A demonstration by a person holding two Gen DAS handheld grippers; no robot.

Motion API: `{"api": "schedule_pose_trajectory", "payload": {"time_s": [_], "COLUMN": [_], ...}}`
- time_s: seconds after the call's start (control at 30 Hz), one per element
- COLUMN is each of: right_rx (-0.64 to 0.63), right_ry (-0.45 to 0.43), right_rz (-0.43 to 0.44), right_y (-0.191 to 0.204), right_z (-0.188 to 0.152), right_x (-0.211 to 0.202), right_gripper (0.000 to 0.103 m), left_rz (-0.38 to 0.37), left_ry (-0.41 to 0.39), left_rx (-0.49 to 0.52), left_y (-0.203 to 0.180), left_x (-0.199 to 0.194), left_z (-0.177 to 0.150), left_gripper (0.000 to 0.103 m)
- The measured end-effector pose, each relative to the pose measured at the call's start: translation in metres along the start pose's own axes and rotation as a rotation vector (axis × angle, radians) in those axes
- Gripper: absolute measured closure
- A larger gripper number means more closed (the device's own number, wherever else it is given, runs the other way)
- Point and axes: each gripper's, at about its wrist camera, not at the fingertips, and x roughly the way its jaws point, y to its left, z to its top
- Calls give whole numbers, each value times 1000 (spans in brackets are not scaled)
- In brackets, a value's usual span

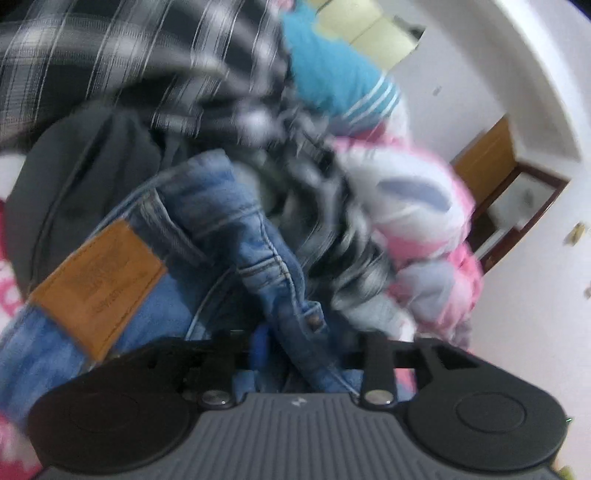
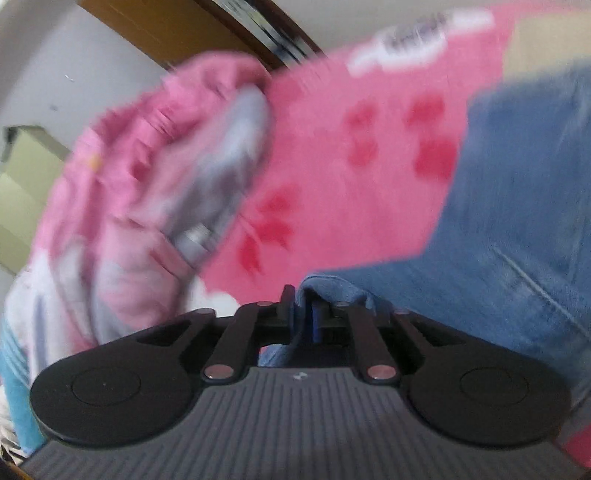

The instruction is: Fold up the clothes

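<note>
Jeans (image 1: 221, 236) bunched against left claw (image 1: 295, 347), grip unclear | right claw (image 2: 304, 314) pinching denim edge

Left wrist view: sits just behind left gripper (image 1: 295, 354), looks along fingers, pressed close against jeans (image 1: 229, 236); behind them plaid shirt (image 1: 129, 55), pink garment (image 1: 424, 206), then wall (image 1: 480, 92) and door (image 1: 487, 155). Tilted, motion-blurred.

Right wrist view: sits just behind right gripper (image 2: 306, 317), equally close, facing pink sheet (image 2: 351, 166) with jeans (image 2: 517, 203) at right, pink garment (image 2: 140, 166) at left. Rolled, blurred.

Shared: jeans, pink garment, door (image 2: 166, 29), wall (image 2: 74, 74).
</note>
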Motion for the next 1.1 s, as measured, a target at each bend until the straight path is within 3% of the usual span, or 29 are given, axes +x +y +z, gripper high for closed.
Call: {"api": "schedule_pose_trajectory", "payload": {"time_s": [0.1, 0.2, 0.4, 0.47, 0.5, 0.63, 0.73, 0.83, 0.97, 1.1], "right_rx": [-36, -53, -78, -83, -87, -70, 3, 76, 138, 190], "right_ry": [14, -13, -166, -173, -149, 92, 333, 493, 569, 520], "right_rz": [3, 31, 124, 171, 196, 295, 334, 354, 342, 343], "right_y": [3, 6, 10, 12, 14, 13, 6, 1, 5, 15], "right_z": [-8, -10, -11, -16, -21, -61, -114, -163, -205, -212], "right_x": [-2, -25, -115, -142, -154, -170, -156, -135, -104, -80], "right_gripper": [71, 56, 46, 43, 42, 37, 37, 37, 37, 40], "left_rz": [-53, -52, -24, -10, 2, 41, 65, 76, 95, 98], "left_ry": [-53, -51, -77, -51, -31, 65, 125, 131, 122, 66], "left_rx": [-41, -80, -57, -43, -39, -100, -187, -251, -290, -287], "left_y": [3, 5, -2, -2, -3, 1, 16, 29, 44, 46], "left_x": [-9, -19, -80, -102, -112, -125, -124, -113, -94, -82], "left_z": [3, 7, 10, 9, 6, -12, -33, -47, -55, -52], "left_gripper": [42, 41, 32, 31, 31, 31, 33, 33, 36, 39]}}
